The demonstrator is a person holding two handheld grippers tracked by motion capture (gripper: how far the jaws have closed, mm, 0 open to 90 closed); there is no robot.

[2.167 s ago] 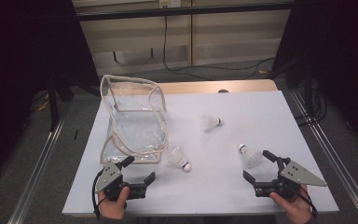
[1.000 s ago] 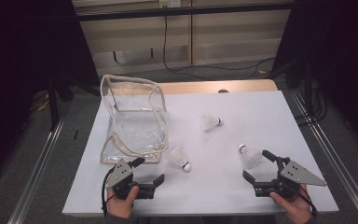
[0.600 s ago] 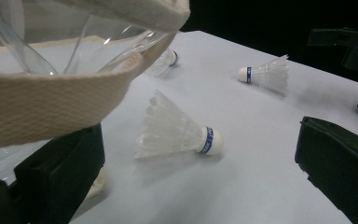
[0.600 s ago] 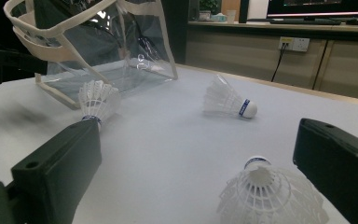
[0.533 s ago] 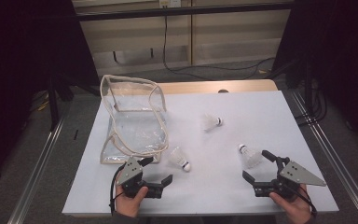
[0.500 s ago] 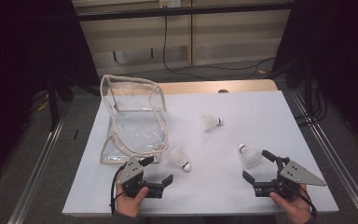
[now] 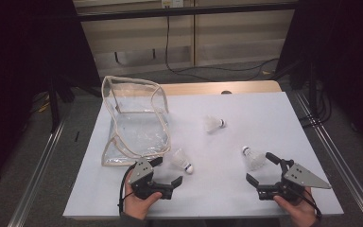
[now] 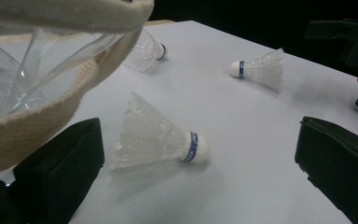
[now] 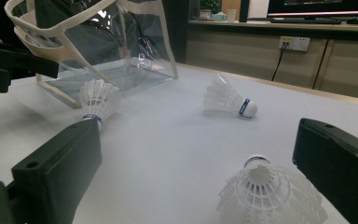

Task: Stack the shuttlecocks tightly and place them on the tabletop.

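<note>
**A:** White table (image 7: 264, 113), dark room around it. Which shuttle do you grab first?

**B:** Your left gripper (image 7: 163, 173) is nearer one: jaws spread wide, holding nothing, and the near shuttlecock (image 8: 161, 137) lies right between and just ahead of them, on its side, long axis crosswise, cork toward the right jaw.

**A:** And the right?

**B:** Right gripper (image 7: 263, 169) is released too, with the second shuttlecock (image 9: 270, 196) just ahead, cork pointing away. The third shuttlecock (image 7: 214, 124) is well beyond. The clear bag (image 7: 137, 118) looks empty.
</note>
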